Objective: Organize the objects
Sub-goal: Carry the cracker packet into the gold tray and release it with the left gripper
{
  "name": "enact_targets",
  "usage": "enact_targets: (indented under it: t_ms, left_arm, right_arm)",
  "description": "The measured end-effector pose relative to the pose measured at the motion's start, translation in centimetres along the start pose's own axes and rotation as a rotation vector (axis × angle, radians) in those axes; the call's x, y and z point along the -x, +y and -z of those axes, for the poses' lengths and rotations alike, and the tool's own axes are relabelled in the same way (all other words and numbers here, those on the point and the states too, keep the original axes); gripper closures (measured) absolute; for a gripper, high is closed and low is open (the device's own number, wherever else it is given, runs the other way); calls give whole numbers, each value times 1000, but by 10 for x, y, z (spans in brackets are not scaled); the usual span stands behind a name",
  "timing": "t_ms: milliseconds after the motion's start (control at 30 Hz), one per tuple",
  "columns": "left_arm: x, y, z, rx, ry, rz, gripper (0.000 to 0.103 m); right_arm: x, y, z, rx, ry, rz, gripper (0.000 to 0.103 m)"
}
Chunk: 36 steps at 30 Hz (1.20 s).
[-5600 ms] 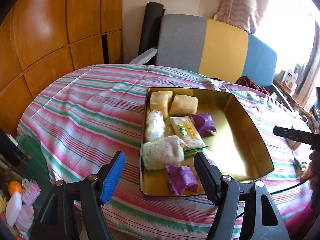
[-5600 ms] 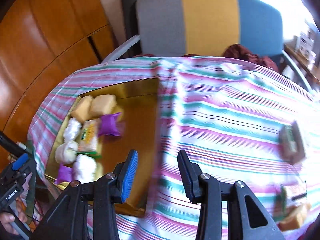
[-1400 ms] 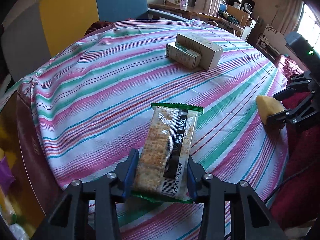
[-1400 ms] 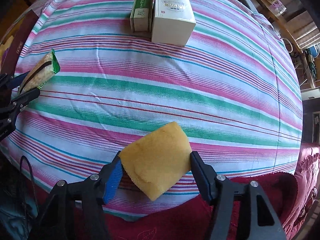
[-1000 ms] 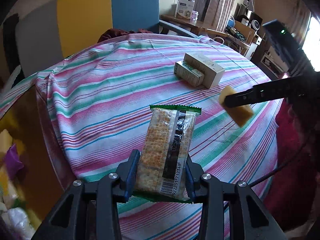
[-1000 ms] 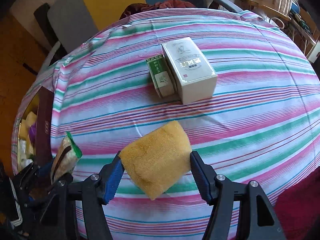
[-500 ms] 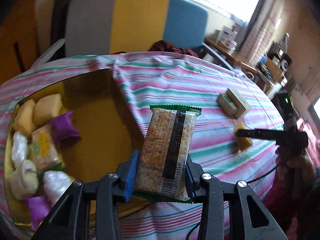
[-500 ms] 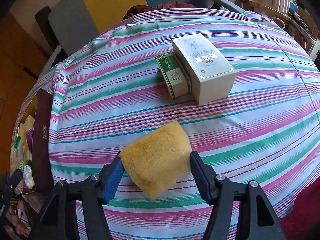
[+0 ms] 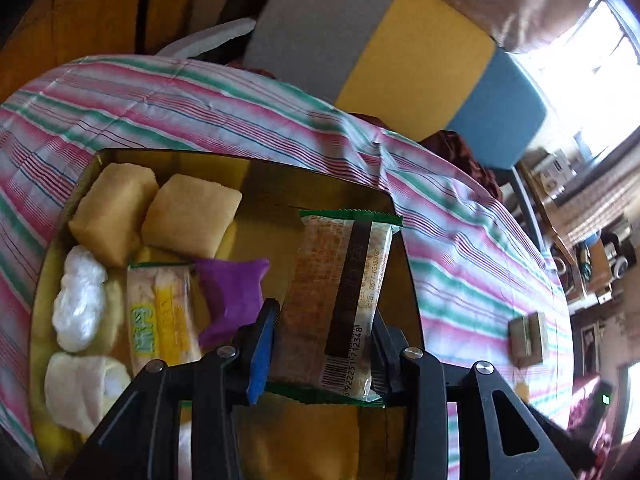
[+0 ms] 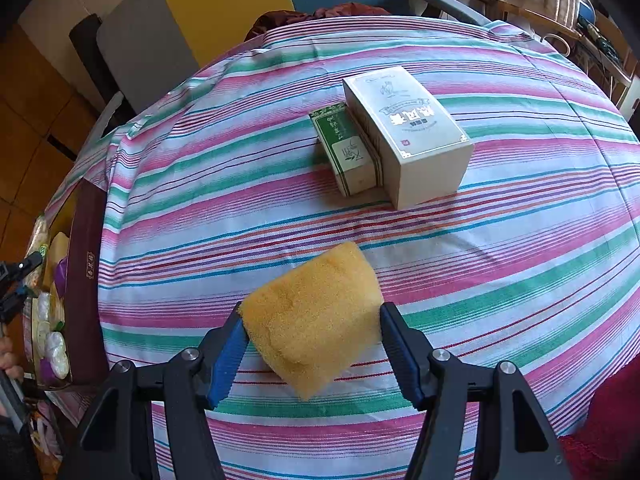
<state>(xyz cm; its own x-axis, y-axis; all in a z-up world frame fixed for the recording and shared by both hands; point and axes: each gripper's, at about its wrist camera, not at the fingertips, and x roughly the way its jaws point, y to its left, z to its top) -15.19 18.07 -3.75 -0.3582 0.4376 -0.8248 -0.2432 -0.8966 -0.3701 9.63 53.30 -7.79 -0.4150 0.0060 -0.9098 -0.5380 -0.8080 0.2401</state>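
The cracker packet [image 9: 338, 300], clear with green ends and a dark barcode strip, is pinched across its lower half by the left gripper [image 9: 320, 344] and hangs over the open right part of the gold tin [image 9: 394, 200], just beside a purple pouch [image 9: 230, 292] and a yellow-label packet [image 9: 162, 316]; two yellow buns [image 9: 156, 216] and white wrapped bundles [image 9: 78, 304] fill the tin's left side. To do this well, I would lower the packet flat onto the bare gold floor before letting the jaws part, clear of the pouch. The right gripper [image 10: 310, 350] is closed around a yellow sponge cake [image 10: 312, 320] above the striped tablecloth [image 10: 520, 260], well apart from the tin. Two boxes [image 10: 392, 140] sit touching mid-table; a grey, yellow and blue chair [image 9: 400, 48] stands behind, by a bright window.
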Motion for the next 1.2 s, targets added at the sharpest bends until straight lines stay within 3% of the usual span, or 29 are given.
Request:
enact_targets:
  t_ms: [133, 400, 667, 800, 967, 1200]
  left_arm:
    - [-27, 0, -13, 59, 46, -28, 61]
    - [-68, -11, -21, 62, 89, -107, 61]
    - [-79, -17, -23, 43, 79, -128, 59]
    - [-66, -19, -21, 9, 45, -116, 48]
    - [-37, -23, -13, -76, -14, -128, 48]
    - [33, -19, 29, -252, -163, -161, 43]
  right_arm:
    - [0, -1, -1, -6, -2, -5, 38]
    - [0, -3, -3, -8, -7, -9, 38]
    - [1, -3, -5, -10, -15, -9, 38]
    - [1, -3, -4, -10, -13, -6, 38]
    - [-1, -2, -3, -12, -9, -1, 38]
    - [-2, 5, -1, 21, -8, 24, 38]
